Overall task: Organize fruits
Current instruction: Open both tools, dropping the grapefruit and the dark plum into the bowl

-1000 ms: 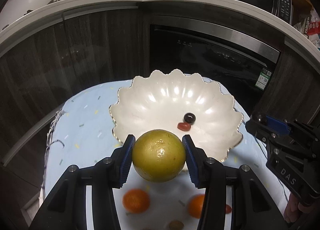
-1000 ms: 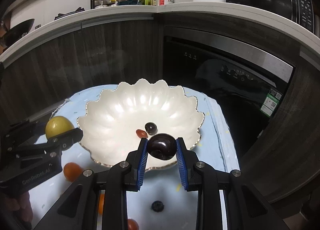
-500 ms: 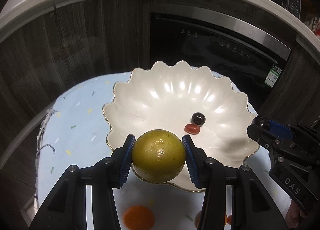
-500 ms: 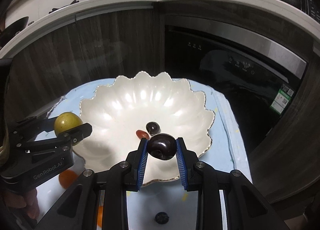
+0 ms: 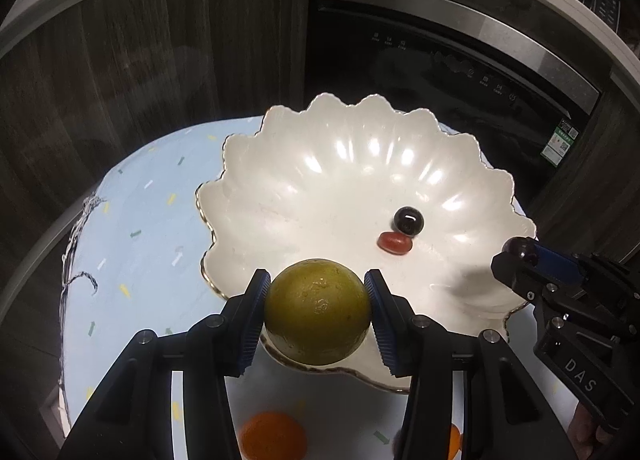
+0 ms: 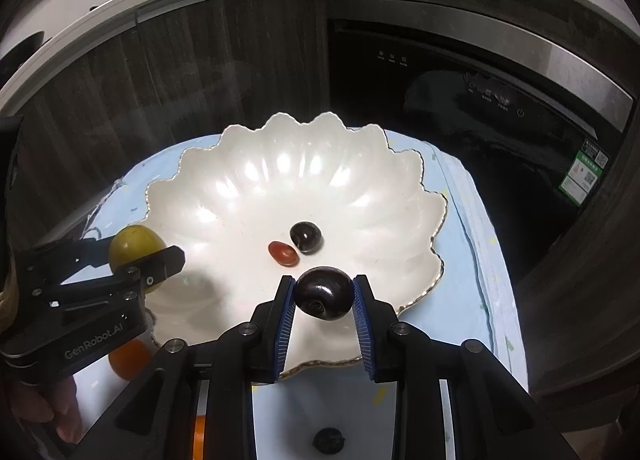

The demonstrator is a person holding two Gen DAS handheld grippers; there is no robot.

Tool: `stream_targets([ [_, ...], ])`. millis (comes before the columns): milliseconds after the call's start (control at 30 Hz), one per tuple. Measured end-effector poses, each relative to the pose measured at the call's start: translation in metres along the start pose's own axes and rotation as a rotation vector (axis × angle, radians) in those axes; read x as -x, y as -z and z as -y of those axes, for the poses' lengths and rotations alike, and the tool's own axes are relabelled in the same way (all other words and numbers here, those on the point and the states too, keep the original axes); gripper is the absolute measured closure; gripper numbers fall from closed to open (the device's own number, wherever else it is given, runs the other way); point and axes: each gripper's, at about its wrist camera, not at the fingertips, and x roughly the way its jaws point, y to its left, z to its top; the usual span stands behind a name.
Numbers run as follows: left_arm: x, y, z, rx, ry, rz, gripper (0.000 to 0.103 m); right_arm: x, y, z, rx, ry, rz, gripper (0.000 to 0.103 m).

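Both grippers are hovering over the near rim of the scalloped bowl (image 5: 320, 148) w/ fruit pinched between pads for dropping beside the two small fruits inside: left gripper (image 5: 316, 314) clamping yellow-green citrus (image 5: 317, 312), right gripper (image 6: 323, 298) squeezing dark plum (image 6: 323, 292).
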Motion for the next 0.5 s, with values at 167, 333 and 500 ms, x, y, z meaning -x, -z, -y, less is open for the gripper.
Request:
stream_targets([
  [167, 0.011, 0.000, -0.004, 0.022, -0.023, 0.053, 0.024, 0.006, -0.002, 0.007, -0.044, 0.049, 0.032, 0.021],
  [333, 0.017, -0.002, -0.006, 0.029, -0.053, 0.068, 0.012, 0.013, -0.006, 0.017, -0.087, 0.112, 0.056, 0.018],
  [500, 0.025, -0.001, -0.007, 0.036, -0.058, 0.079, 0.006, 0.019, -0.009, 0.019, -0.093, 0.128, 0.070, 0.018],
])
